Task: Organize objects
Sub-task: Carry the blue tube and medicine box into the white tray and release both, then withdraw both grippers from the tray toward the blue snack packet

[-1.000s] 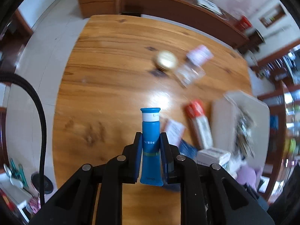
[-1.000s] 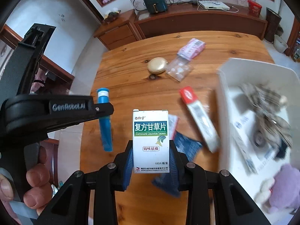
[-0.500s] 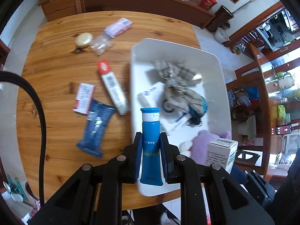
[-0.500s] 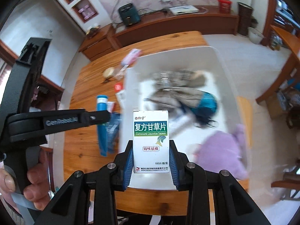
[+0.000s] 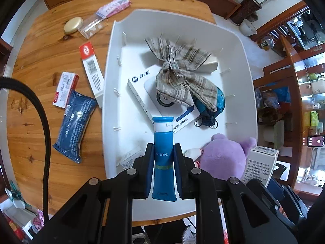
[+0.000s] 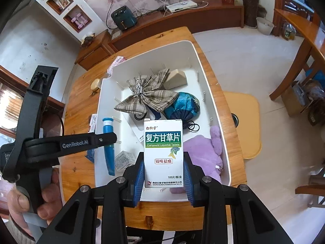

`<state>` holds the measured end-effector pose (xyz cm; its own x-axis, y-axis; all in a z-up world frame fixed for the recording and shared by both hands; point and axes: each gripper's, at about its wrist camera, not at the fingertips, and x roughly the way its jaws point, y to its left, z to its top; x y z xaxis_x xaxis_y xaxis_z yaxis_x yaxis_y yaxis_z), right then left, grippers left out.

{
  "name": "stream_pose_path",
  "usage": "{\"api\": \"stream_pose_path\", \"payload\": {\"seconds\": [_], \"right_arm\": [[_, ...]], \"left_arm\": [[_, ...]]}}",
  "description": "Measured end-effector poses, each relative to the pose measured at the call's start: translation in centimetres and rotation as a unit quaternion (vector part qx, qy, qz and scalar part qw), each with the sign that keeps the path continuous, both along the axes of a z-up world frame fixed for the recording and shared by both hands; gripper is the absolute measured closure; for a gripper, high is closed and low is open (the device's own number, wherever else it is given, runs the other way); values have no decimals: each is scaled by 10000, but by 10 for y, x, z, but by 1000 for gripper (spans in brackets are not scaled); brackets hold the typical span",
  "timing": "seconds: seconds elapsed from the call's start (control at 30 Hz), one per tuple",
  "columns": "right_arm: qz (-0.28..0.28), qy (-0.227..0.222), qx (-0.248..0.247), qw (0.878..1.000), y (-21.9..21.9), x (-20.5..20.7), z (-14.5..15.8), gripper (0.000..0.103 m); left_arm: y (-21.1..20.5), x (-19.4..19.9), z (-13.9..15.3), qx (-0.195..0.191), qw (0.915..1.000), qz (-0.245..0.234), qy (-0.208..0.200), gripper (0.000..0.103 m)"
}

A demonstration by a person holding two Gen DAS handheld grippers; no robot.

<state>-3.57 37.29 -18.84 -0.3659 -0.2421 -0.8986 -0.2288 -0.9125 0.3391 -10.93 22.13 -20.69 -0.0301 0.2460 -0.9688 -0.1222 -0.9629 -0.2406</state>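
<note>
Left gripper (image 5: 163,163): I have it pinching a blue tube (image 5: 163,158) upright between both pads, white collar and blue cap on top.
Tube position: above the near end of the white bin (image 5: 245,65), not touching it.
Right gripper (image 6: 164,169): I have it clamped on a white medicine box (image 6: 163,152), label facing the camera, reading "Compound Liquorice Tablets".
Box position: held over the near half of the bin, above the purple plush toy (image 6: 203,152).
Bin contents: plaid cloth pouch (image 5: 178,69) lying over a white flat carton (image 5: 154,93); teal drawstring bag (image 5: 217,103) beside the pouch; tan block (image 6: 175,77) at the far end; small printed carton (image 6: 125,160) in the near left corner.
Table (image 5: 48,40), left of bin: dark blue packet (image 5: 74,126), red-and-white small box (image 5: 65,89), long red-topped carton (image 5: 92,71) touching the bin wall.
Far corner: round gold tin (image 5: 73,25), clear packet (image 5: 93,25), pink pack (image 5: 113,7).
Hand (image 6: 30,201): wrapped round the left gripper's handle, seen from the right wrist.
</note>
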Motion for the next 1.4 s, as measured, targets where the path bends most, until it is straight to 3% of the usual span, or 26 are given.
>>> {"api": "stream_pose_path", "payload": {"seconds": [0.4, 0.43, 0.5, 0.53, 0.57, 0.77, 1.07, 1.4], "right_arm": [[405, -240, 175, 9987, -14, -21, -22, 67], [427, -259, 196, 9986, -15, -22, -24, 67], [374, -296, 234, 9986, -15, -22, -26, 67], [371, -327, 235, 9985, -15, -22, -27, 67], [362, -341, 219, 9985, -15, -22, -28, 67], [356, -239, 315, 9986, -16, -19, -19, 66], [380, -134, 336, 9986, -26, -16, -5, 67], [443, 88, 308, 9985, -65, -19, 18, 66]], "left_arm": [[1, 2, -11, -50, 10000, 60, 37, 81], [2, 3, -10, -48, 10000, 30, 47, 78], [3, 3, -9, -3, 10000, -29, 25, 61], [3, 4, -8, 47, 10000, -37, 20, 45], [3, 4, -8, 82, 10000, -34, 33, 36], [-1, 4, 0, 238, 9997, -55, 83, 27], [-21, 2, 11, 533, 9986, 59, -35, 26], [-58, -5, 52, 551, 9982, -126, 200, 26]]}}
